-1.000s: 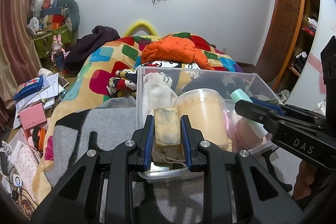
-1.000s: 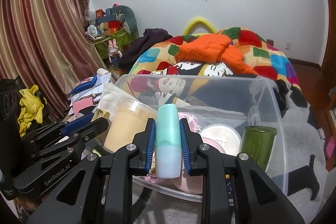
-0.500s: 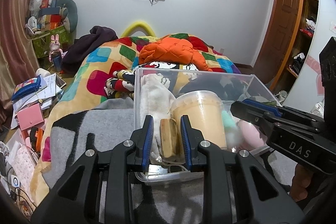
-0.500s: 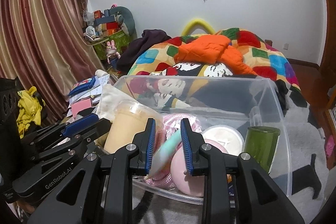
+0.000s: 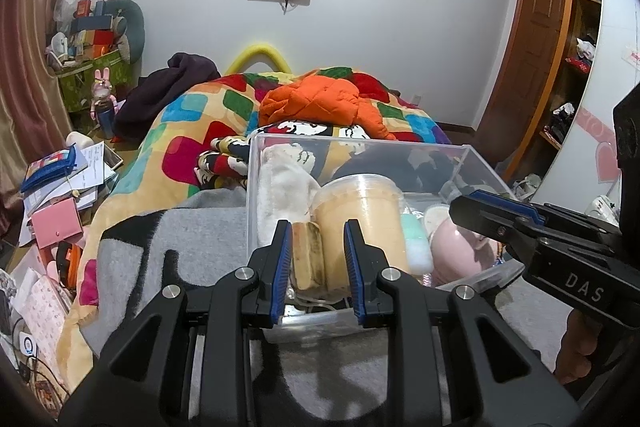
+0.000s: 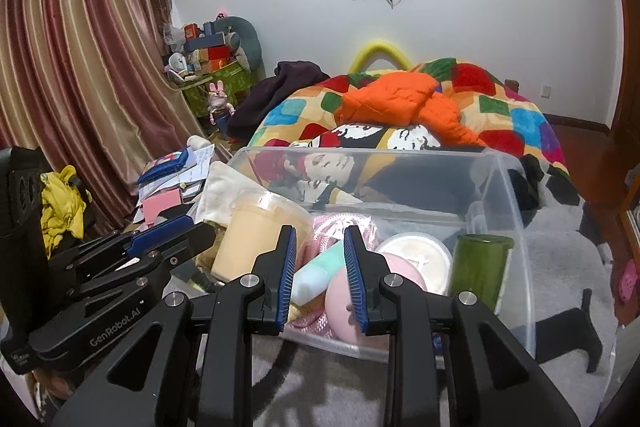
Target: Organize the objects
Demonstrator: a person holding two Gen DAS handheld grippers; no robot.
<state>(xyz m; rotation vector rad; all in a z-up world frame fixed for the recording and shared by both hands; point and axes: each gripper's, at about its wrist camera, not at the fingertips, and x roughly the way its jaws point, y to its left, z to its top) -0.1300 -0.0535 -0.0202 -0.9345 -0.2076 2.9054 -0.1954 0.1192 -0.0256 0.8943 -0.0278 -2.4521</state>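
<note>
Clear plastic bin (image 5: 360, 147) now held both items: the left gripper (image 5: 316, 259) had let go its yellowed block (image 5: 307, 259), the right gripper (image 6: 320, 267) its mint tube (image 6: 316, 277), lying toward eleven o'clock. Both jaws stood apart, empty; two things stowed.

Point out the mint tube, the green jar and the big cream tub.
mint tube (image 6: 316, 277): right wrist view, on its pale body between the open fingers.
green jar (image 6: 482, 271): right wrist view, on its side wall.
cream tub (image 5: 362, 223): left wrist view, on its front wall below the lid.
</note>
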